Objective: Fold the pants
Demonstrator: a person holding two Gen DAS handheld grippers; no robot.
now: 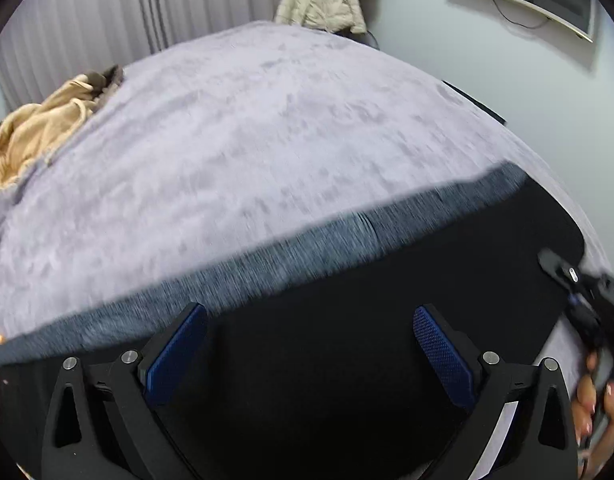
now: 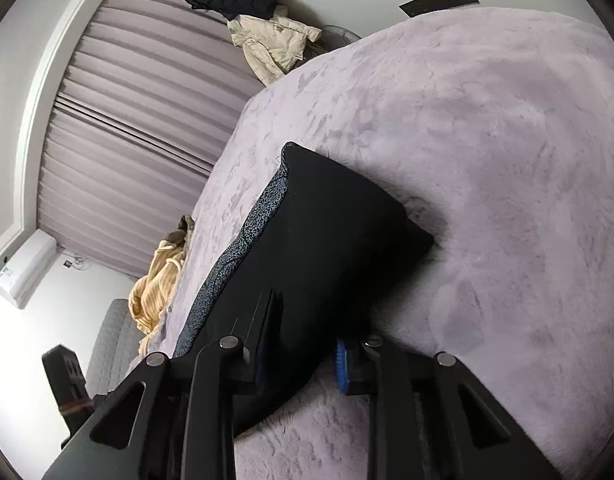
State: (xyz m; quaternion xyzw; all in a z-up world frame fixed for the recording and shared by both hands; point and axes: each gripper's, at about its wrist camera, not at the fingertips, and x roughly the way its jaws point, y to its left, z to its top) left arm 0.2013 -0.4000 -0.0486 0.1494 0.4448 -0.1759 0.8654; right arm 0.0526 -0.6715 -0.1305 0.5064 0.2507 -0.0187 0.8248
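Black pants (image 1: 347, 320) lie flat on the lilac bed cover (image 1: 247, 140), grey waistband (image 1: 307, 236) along the far edge. Left tongs (image 1: 310, 354) spread wide over the fabric, gripping nothing. Right tongs (image 2: 303, 364) nearly closed, pinching a fold of the pants, lifted off the bed. Yellow garment (image 2: 159, 280) at the bed's edge.

Bed (image 1: 267, 128) in lilac plush blanket, black pants (image 1: 347, 360) and tan garment (image 1: 39, 128) on it
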